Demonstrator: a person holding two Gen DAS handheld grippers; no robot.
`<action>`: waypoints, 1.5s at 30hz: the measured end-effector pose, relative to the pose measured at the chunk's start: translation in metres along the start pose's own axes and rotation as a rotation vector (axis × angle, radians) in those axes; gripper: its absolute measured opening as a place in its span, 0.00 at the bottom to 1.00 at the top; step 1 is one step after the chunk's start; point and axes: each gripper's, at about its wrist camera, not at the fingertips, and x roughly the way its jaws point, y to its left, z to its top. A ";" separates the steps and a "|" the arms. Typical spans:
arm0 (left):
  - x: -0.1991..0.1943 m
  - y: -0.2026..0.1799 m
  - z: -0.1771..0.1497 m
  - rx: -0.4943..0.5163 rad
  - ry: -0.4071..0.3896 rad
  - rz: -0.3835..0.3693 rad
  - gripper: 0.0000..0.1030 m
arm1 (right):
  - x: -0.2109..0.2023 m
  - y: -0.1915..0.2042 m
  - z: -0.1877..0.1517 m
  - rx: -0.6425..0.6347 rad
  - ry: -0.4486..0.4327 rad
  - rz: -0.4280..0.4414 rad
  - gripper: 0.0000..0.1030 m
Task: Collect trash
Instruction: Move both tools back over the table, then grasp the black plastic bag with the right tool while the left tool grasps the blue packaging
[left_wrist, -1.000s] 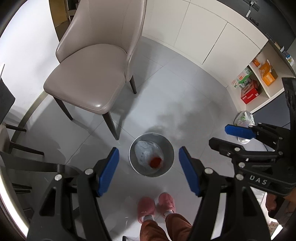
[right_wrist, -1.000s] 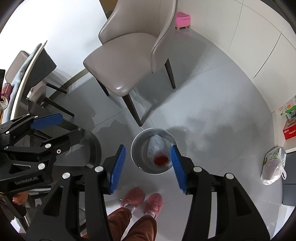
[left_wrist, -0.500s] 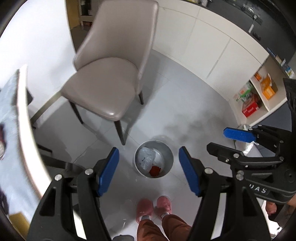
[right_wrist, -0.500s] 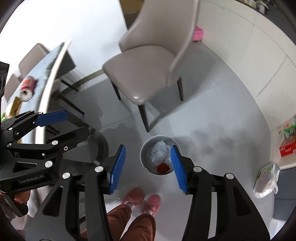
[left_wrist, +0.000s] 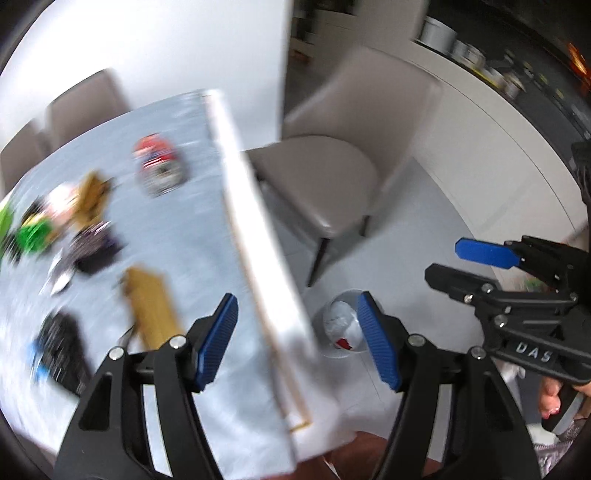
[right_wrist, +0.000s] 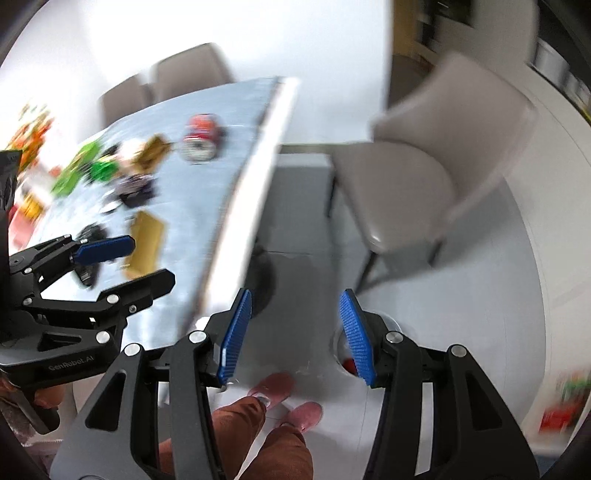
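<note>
A round metal trash bin (left_wrist: 341, 326) is seen on the grey floor beside the table's edge, holding a crumpled white bag and a red scrap. On the tabletop, blurred trash is scattered: a red-and-silver can (left_wrist: 159, 168) lying on its side, a gold wrapper (left_wrist: 151, 308) near the edge, a dark purple wrapper (left_wrist: 94, 247), a black packet (left_wrist: 61, 349) and green wrappers (left_wrist: 33, 232)
</note>
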 end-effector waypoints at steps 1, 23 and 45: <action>-0.008 0.011 -0.006 -0.030 -0.007 0.021 0.65 | -0.002 0.012 0.002 -0.029 -0.003 0.015 0.47; -0.098 0.314 -0.123 -0.410 -0.007 0.273 0.65 | 0.059 0.323 0.040 -0.375 0.023 0.220 0.55; 0.015 0.392 -0.126 -0.427 0.064 0.205 0.58 | 0.177 0.369 0.035 -0.373 0.142 0.134 0.37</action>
